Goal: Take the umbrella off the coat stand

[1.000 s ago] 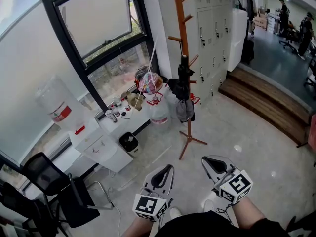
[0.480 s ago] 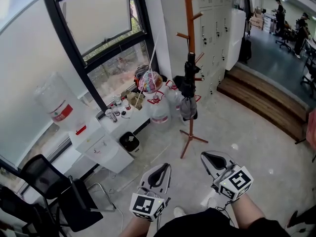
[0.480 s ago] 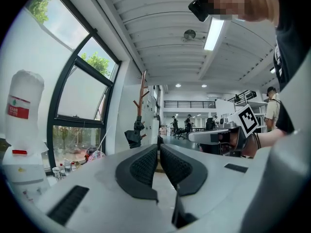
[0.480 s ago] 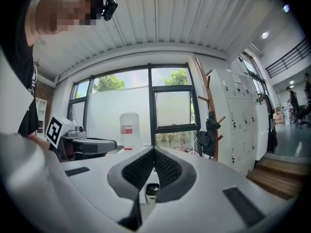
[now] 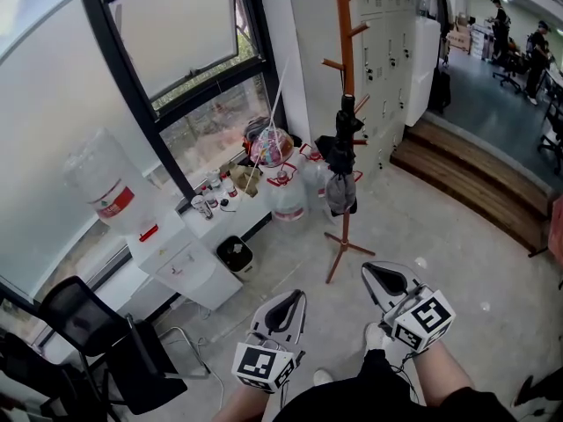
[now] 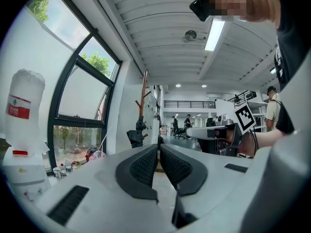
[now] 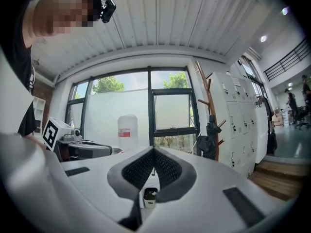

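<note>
A tall orange-brown wooden coat stand (image 5: pixel 345 60) rises from the floor in front of white lockers. A folded black umbrella (image 5: pixel 343 161) hangs upright along its pole. The stand (image 6: pixel 144 89) and umbrella (image 6: pixel 137 132) also show far off in the left gripper view. In the right gripper view the stand (image 7: pixel 206 96) and umbrella (image 7: pixel 210 140) sit right of centre. My left gripper (image 5: pixel 286 301) and right gripper (image 5: pixel 383 275) are held level, low in the head view, well short of the stand. Both are shut with nothing between the jaws.
A water dispenser with a bottle (image 5: pixel 101 187) stands at the window on the left, with a small bin (image 5: pixel 233 253) and water jugs (image 5: pixel 286 200) near the stand's base. A black chair (image 5: pixel 97 332) is at lower left. Wooden steps (image 5: pixel 475 183) lie to the right, with people (image 5: pixel 519 42) beyond.
Both grippers have edged forward across the floor toward the coat stand, still shut. The umbrella hangs on the stand as before.
</note>
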A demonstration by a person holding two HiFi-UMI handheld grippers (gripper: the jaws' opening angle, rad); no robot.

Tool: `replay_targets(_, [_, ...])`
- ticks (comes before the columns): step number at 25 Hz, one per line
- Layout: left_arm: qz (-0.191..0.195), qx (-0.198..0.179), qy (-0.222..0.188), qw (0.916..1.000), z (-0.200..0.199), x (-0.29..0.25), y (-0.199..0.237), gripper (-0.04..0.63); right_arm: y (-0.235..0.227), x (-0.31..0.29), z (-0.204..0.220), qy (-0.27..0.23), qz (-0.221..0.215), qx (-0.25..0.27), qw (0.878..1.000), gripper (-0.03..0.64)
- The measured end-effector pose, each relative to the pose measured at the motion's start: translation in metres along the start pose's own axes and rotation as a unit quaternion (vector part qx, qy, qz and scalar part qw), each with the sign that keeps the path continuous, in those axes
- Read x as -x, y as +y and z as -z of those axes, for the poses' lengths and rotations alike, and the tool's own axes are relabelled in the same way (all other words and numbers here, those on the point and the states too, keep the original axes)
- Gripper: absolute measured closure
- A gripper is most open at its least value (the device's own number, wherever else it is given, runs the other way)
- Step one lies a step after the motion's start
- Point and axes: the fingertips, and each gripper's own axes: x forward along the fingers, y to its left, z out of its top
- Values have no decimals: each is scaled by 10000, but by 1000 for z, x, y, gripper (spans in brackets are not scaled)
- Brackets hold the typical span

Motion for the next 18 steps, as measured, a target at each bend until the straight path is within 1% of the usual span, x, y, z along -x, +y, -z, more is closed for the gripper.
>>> replay_targets(7, [-111,45,-27,9999,-6,-30,1,566,-32,-10,-9,-36,-96,60,9999,563])
replay_targets(18, [-167,52,12,9998,-10,-98,-12,566,-107,-12,-22,-128,-140,121,9997,563])
